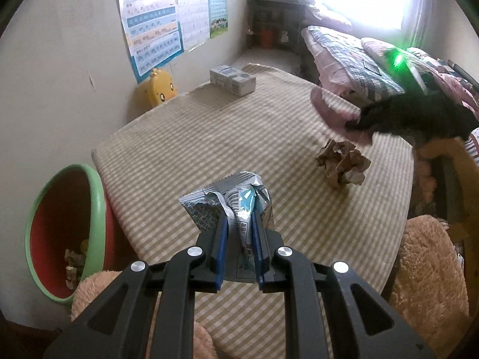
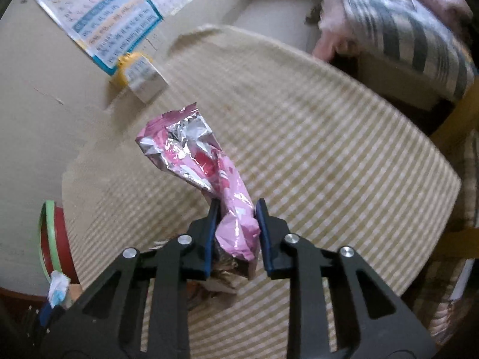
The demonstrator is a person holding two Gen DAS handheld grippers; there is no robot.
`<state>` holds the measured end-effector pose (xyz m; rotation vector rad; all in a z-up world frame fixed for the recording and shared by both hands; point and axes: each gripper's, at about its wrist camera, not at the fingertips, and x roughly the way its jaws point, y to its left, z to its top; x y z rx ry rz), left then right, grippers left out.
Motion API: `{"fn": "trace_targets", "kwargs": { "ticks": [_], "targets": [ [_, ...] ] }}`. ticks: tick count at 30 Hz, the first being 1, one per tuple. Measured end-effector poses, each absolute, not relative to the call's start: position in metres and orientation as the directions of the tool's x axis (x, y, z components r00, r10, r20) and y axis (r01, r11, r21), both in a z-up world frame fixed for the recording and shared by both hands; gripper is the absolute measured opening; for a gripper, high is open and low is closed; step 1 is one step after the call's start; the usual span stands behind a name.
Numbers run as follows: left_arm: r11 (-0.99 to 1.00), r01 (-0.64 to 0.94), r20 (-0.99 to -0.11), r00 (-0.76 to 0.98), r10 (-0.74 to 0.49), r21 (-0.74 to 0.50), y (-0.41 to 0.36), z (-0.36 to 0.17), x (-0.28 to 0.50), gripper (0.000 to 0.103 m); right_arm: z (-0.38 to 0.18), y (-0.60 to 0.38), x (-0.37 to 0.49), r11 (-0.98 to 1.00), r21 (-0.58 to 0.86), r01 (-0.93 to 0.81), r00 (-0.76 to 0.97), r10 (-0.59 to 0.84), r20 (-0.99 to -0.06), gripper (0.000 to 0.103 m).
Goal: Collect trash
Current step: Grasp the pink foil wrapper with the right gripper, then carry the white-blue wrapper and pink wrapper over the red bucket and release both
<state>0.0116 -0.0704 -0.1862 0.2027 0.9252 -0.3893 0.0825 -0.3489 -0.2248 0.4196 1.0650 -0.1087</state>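
Note:
My left gripper point(image 1: 239, 224) is shut on a crumpled silver and blue snack wrapper point(image 1: 230, 200), held above the striped bed cover point(image 1: 209, 125). A crumpled brown paper ball point(image 1: 342, 163) lies on the cover to the right. A red bin with a green rim point(image 1: 60, 227) stands at the bed's left side with scraps inside. My right gripper point(image 2: 236, 212) is shut on a pink foil wrapper point(image 2: 203, 161), held above the cover point(image 2: 329, 149). The right gripper also shows as a dark shape in the left wrist view point(image 1: 419, 116). The bin's edge point(image 2: 49, 239) shows low at the left in the right wrist view.
A white box point(image 1: 233, 80) sits at the far side of the bed, with a yellow duck toy point(image 1: 160, 88) against the wall. Folded quilts point(image 1: 359, 59) are piled at the right. A tan plush point(image 1: 431, 269) lies near the bed's near corner. Posters point(image 1: 155, 15) hang on the wall.

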Motion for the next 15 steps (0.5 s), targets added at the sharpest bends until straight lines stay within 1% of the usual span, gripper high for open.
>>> {"fn": "trace_targets", "kwargs": {
  "ticks": [7, 15],
  "targets": [
    [0.918, 0.397, -0.797, 0.553, -0.243, -0.004, -0.064, -0.182, 0.011, 0.013, -0.168, -0.323, 0.058, 0.929, 0.308, 0.206, 0.601, 0.128, -0.789, 0.025],
    [0.93, 0.367, -0.771, 0.592, -0.236, -0.003, -0.052, -0.168, 0.009, 0.013, -0.131, -0.282, 0.034, 0.943, 0.305, 0.135, 0.674, 0.138, -0.725, 0.025]
  ]
}}
